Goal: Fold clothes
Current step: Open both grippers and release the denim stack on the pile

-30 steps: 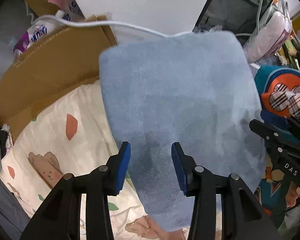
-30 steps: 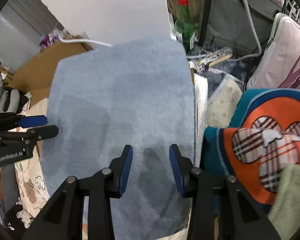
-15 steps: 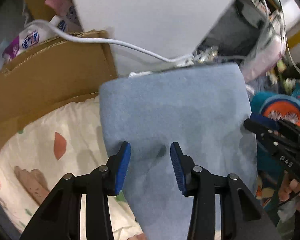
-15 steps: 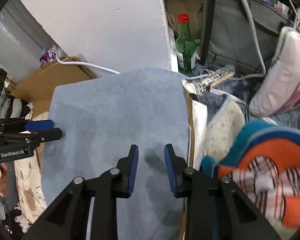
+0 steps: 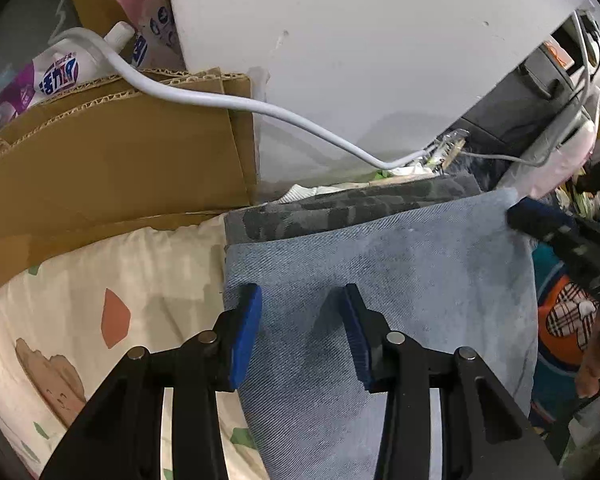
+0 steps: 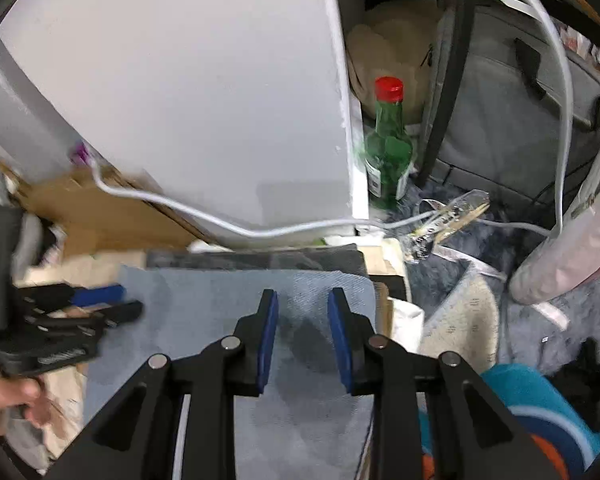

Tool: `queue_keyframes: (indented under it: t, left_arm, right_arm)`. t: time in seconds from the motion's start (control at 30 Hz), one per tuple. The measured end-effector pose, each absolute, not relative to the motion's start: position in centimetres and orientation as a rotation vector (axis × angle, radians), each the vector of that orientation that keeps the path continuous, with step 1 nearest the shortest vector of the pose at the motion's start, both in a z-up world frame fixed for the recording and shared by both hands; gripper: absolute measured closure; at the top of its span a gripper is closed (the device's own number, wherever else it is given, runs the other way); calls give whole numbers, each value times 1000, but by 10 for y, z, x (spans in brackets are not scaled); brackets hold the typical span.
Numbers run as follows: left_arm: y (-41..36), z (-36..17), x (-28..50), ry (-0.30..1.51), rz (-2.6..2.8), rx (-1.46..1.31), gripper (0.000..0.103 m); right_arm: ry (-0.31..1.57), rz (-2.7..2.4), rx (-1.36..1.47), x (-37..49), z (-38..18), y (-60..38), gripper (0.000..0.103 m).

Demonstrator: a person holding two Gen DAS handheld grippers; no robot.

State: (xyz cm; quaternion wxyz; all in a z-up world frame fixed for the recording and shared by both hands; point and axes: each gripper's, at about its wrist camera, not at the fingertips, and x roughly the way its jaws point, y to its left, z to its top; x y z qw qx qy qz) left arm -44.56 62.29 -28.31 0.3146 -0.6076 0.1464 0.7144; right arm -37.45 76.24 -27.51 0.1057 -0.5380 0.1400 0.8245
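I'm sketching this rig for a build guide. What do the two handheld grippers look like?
Both look alike. The left gripper has two black angular plastic fingers, each tipped on its inner face with a flat blue ribbed pad, with silver round pivot pins along the linkage. The right gripper has the same black fingers, blue pads and silver pins. White lettering marks each body but is too blurred to read. No sleeves show.

A cream bedsheet [image 5: 80,280] printed with coloured shapes and small bears covers the surface at the lower left of the left wrist view. Directly on it, at centre frame, lies a folded light-blue garment [image 5: 380,280] — its far edge rests over a dark camouflage-patterned cloth [image 5: 340,208]. At the right edge lies a teal-and-orange textile [image 5: 560,320].
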Motion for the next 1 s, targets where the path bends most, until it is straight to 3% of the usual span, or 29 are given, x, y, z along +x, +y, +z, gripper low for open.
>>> queue_keyframes:
  t: [0.1, 0.33, 0.57, 1.0]
  left_arm:
    - [624, -273, -436, 459, 1900, -1568, 62]
    - [597, -245, -400, 451, 1888, -1541, 62]
    - [564, -259, -349, 491, 1822, -1563, 62]
    - [487, -262, -298, 419, 1784, -1710, 62]
  right_arm:
    - [286, 2380, -1638, -378, -282, 754, 78]
    - [465, 2370, -1602, -333, -261, 744, 78]
    - [514, 2321, -1686, -260, -276, 713, 78]
    - [403, 2253, -1794, -167, -271, 672, 78]
